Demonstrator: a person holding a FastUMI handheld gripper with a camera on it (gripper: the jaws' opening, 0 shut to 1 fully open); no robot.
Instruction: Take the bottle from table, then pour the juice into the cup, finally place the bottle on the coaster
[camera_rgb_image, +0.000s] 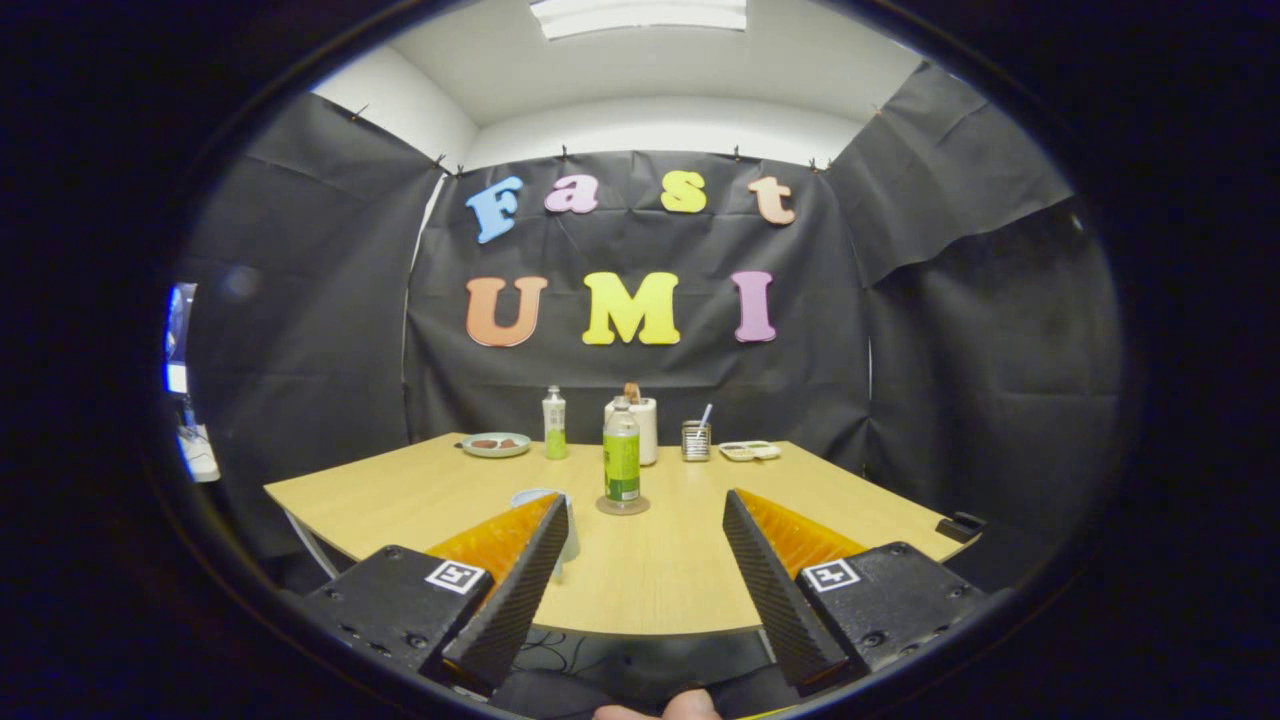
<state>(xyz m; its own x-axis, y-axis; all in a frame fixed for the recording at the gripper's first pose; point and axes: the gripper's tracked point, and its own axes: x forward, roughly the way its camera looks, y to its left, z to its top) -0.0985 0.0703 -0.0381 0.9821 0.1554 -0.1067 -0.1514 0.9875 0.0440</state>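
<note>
Gripper view: table (680, 575) w/ gripper (645, 530) at near edge, jaws wide apart, holding nothing. Bottle (621, 455) stands upright mid-table, beyond fingers, already on coaster (622, 507). Cup (545, 500) sits near-left, partly behind left finger. Risk: left finger clips cup on any move fwd, tipping it; top-heavy bottle could topple if nudged.

The hand-held gripper (645, 520) is hovering with its fingers spread wide and empty. Beyond them, on the bench (400, 490), the bottle (621, 455) is standing upright on the coaster (622, 506). The cup (545, 498) is sitting just left of the bottle, partly hidden behind the left finger.
</note>
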